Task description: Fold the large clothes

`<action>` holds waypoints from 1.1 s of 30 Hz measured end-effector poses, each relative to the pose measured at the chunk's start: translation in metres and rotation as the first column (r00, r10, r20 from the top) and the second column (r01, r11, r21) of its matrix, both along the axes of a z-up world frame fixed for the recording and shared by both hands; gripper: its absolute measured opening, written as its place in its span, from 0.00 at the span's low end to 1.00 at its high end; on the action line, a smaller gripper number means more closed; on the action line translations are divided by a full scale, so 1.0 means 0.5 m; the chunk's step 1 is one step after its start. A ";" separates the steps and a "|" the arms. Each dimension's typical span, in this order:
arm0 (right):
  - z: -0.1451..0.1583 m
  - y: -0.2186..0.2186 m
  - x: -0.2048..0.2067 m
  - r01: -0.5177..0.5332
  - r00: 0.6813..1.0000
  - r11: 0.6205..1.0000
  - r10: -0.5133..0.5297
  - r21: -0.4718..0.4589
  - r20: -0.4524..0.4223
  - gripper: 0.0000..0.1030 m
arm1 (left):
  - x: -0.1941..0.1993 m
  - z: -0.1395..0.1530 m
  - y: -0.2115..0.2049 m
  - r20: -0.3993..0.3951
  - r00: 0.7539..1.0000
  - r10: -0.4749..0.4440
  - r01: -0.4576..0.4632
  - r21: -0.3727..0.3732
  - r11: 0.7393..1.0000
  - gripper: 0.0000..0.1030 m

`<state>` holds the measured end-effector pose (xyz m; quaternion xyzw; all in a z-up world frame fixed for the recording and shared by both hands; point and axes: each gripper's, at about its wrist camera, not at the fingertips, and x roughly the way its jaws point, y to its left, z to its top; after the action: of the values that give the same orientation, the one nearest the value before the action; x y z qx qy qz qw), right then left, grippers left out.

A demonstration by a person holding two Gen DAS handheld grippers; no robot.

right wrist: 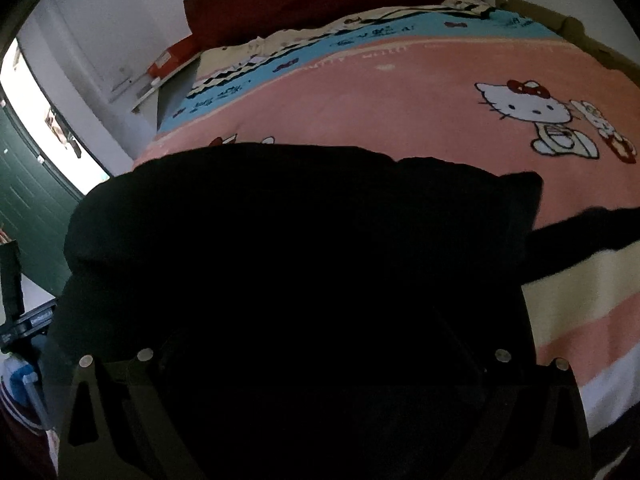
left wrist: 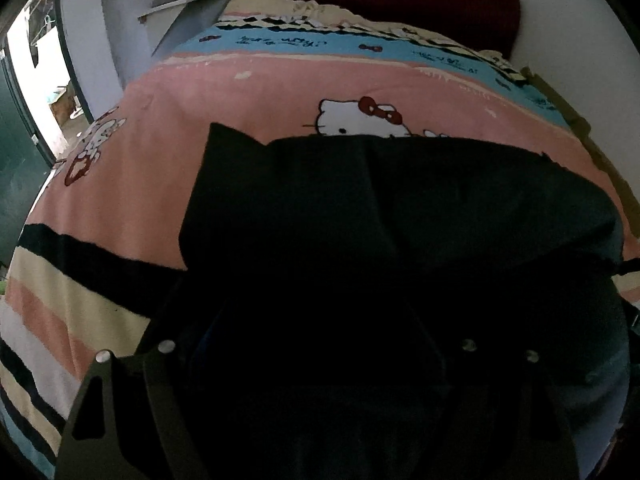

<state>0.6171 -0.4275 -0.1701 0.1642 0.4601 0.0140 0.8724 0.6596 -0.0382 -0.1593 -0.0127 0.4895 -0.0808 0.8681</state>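
Black garment (left wrist: 400, 208) lies bunched on my pink blanket (left wrist: 168, 128), apparently part-folded with further folds remaining; both grippers' jaw states are lost in darkness, so I cannot tell.

Black garment (left wrist: 400, 208), partly folded, lying on pink cartoon-cat blanket (left wrist: 168, 120)

A bed (left wrist: 552, 152) carries everything, covered by a blanket (left wrist: 248, 96): pink in the middle with white cat cartoons, a blue band at the far end, cream, pink and black stripes at the near end. A black garment (left wrist: 420, 208) lies directly on the blanket's near half, spread wide.
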 end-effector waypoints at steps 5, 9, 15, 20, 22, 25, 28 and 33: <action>0.002 -0.002 0.001 0.013 0.999 1.000 -0.014 -0.014 -0.031 0.97 | -0.003 0.018 -0.002 -0.017 1.000 0.020 -0.019 0.015 1.000 0.82; 0.055 0.014 -0.042 0.036 0.999 0.995 -0.038 -0.090 -0.015 0.94 | -0.084 0.077 -0.006 0.096 0.995 0.029 -0.030 0.013 0.999 0.81; 0.119 0.084 -0.138 -0.074 0.993 0.994 0.080 -0.075 0.085 0.94 | -0.194 0.091 -0.034 0.212 0.977 -0.003 -0.006 0.039 0.999 0.81; 0.089 0.110 -0.180 -0.115 0.988 0.990 0.122 -0.075 0.096 0.94 | -0.219 0.069 -0.041 0.247 0.969 -0.007 -0.006 0.051 0.999 0.82; 0.073 0.099 -0.176 -0.110 0.990 0.993 0.113 -0.043 0.080 0.95 | -0.222 0.061 -0.044 0.257 0.966 -0.013 -0.002 0.059 0.998 0.82; 0.052 0.095 -0.176 -0.125 0.988 0.991 0.129 -0.052 0.081 0.97 | -0.229 0.045 -0.047 0.273 0.962 -0.019 -0.001 0.071 0.997 0.82; 0.042 0.095 -0.181 -0.124 0.987 0.991 0.129 -0.053 0.094 0.98 | -0.235 0.034 -0.051 0.296 0.955 -0.023 -0.004 0.091 0.996 0.82; 0.033 0.093 -0.184 -0.127 0.985 0.990 0.133 -0.062 0.111 0.98 | -0.244 0.023 -0.052 0.314 0.949 -0.025 -0.006 0.098 0.995 0.82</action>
<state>0.5252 -0.3808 -0.1537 0.1088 0.4192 0.0676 0.8988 0.5376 -0.0643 -0.1477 0.0452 0.3481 -0.0619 0.9343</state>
